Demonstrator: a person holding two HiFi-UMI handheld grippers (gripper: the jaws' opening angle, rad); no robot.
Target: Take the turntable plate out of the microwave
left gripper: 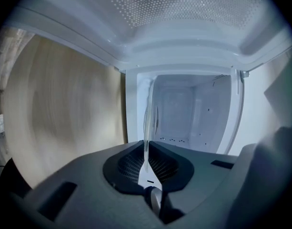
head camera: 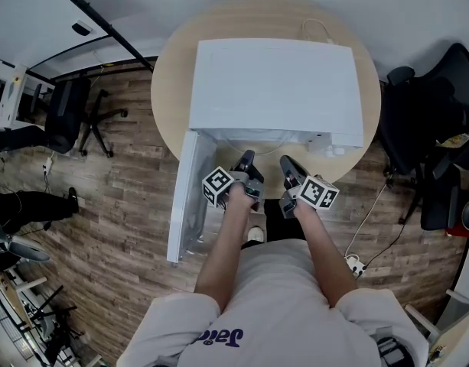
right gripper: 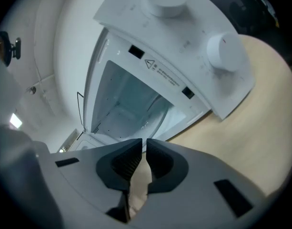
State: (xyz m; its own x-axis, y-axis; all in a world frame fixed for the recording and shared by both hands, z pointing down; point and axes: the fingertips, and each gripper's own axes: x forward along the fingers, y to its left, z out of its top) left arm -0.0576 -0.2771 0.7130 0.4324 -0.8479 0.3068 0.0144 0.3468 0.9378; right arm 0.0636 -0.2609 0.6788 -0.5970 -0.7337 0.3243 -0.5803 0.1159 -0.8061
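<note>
A white microwave [head camera: 276, 90] stands on the round wooden worktop [head camera: 173, 75], with its front at the near edge. Its door [head camera: 184, 197] is swung fully open and reaches out past the near-left edge of the worktop, over the floor. Both grippers are held side by side just in front of the open cavity [right gripper: 131, 99], pointing into it. The left gripper [head camera: 248, 159] is closed on the plate [left gripper: 146, 123]: the clear glass rim sits pinched between the two ribbed pads, and the plate is seen edge-on as a thin transparent strip running from the jaws toward the cavity. How far the plate's far edge reaches into the cavity cannot be told. In the left gripper view the perforated inner face of the door fills the top and the worktop lies at the left. The right gripper [head camera: 286, 163] is closed and empty: its pads stand nearly together with only a narrow slit between them and nothing in it. It hovers above the near edge of the worktop, just right of the left gripper, clear of the plate. The right gripper view shows the microwave tilted, with the control panel [right gripper: 193, 42] and its two round knobs [right gripper: 224, 51] right of the cavity. A white cable [head camera: 318, 29] lies on the far edge of the worktop behind the microwave.
</note>
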